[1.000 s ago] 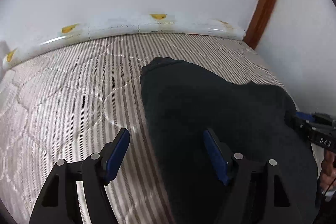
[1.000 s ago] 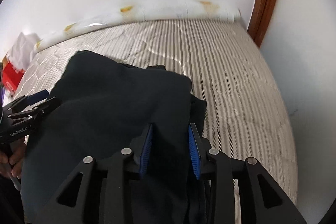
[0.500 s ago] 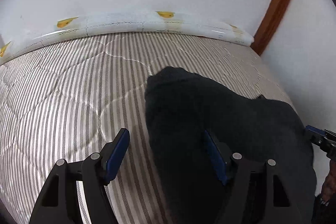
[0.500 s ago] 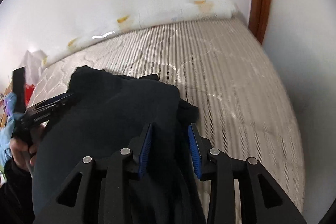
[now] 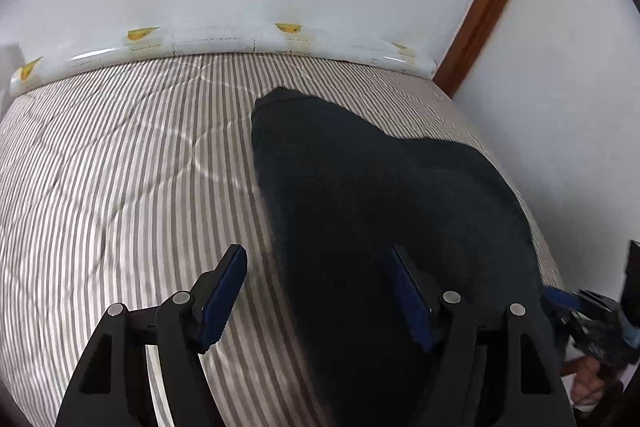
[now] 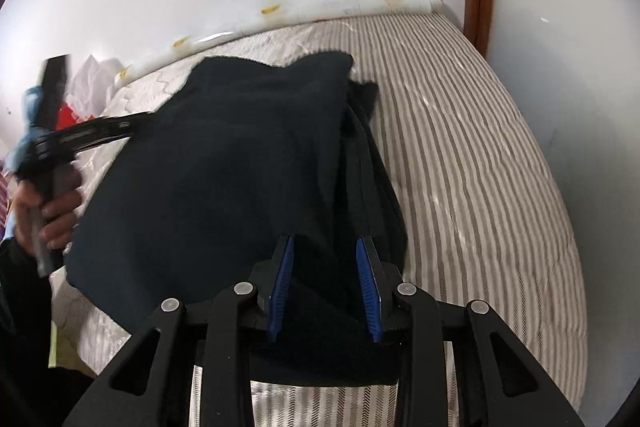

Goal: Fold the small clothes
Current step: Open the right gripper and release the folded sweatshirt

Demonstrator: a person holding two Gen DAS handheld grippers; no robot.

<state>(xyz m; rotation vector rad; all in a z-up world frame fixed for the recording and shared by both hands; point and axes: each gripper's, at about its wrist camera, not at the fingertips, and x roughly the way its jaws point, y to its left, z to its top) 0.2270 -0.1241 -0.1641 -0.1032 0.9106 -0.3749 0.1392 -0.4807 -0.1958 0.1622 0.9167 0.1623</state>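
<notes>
1. My left fingers (image 5: 316,297) stand wide apart, gripping nothing. The left blue pad hangs over bare striped quilt; the right one sits over the edge of the dark navy soft-knit garment (image 5: 384,211).

2. My right fingers (image 6: 325,283) are drawn in close on a bunched thickness of that same garment (image 6: 224,167). Cloth fills the gap between the blue pads, so I read it as clamped, though I can't see how firmly.

3. The garment lies on the grey-and-white striped quilted mattress (image 5: 120,167), over on its right-hand half, the far end reaching toward the white padded bolster with yellow marks (image 5: 224,43) along the wall.

4. In the right wrist view, layers are stacked along the garment's right edge, one fold line over another. So I judge a fold is partly made, and I'm holding the near edge up on that side.

5. In the same view the left tool shows blurred at the cloth's far-left edge. Whether it touches the fabric, I can't tell.

6. Next call: bring the left fingers onto the near left edge or corner and close them on one clean layer, not a wad.

7. Then both sides can carry the cloth over together, keeping the edges level so the fold lands square.

8. Risk: this knit looks limp; a one-sided pull will skew it.
</notes>
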